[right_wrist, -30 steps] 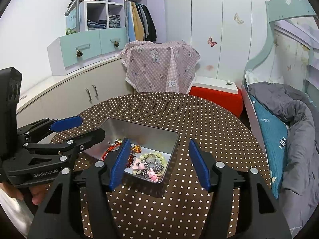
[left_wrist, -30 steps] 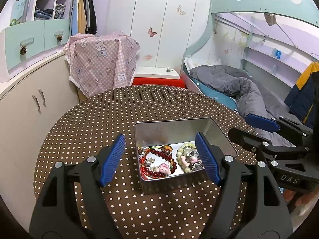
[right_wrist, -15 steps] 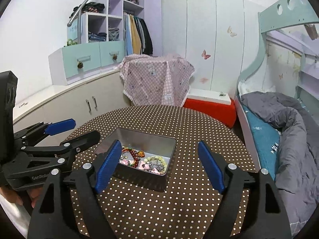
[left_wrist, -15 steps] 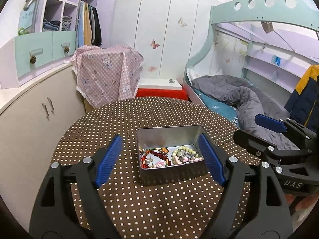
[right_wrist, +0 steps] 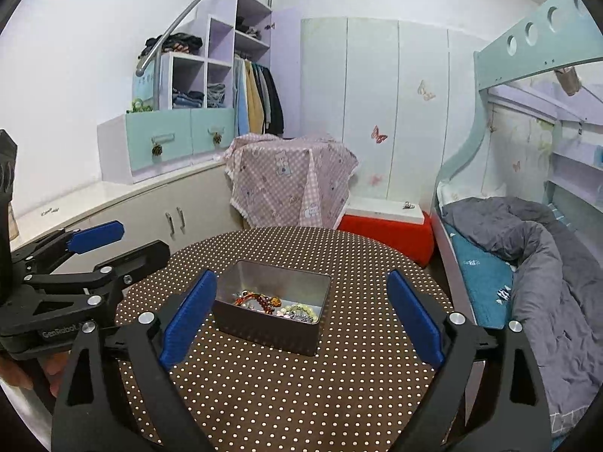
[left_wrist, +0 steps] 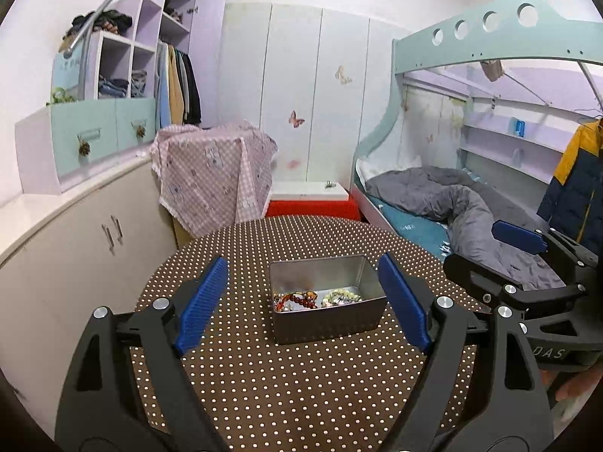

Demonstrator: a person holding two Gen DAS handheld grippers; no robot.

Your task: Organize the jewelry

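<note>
Your two wrist cameras look forward from above the bench, both seeing the tin near.

Black left claw, right claw: blue ribbed pads, silver screws.

The left gripper and the right gripper hang side by side, fingers spread wide, holding nothing.
</note>
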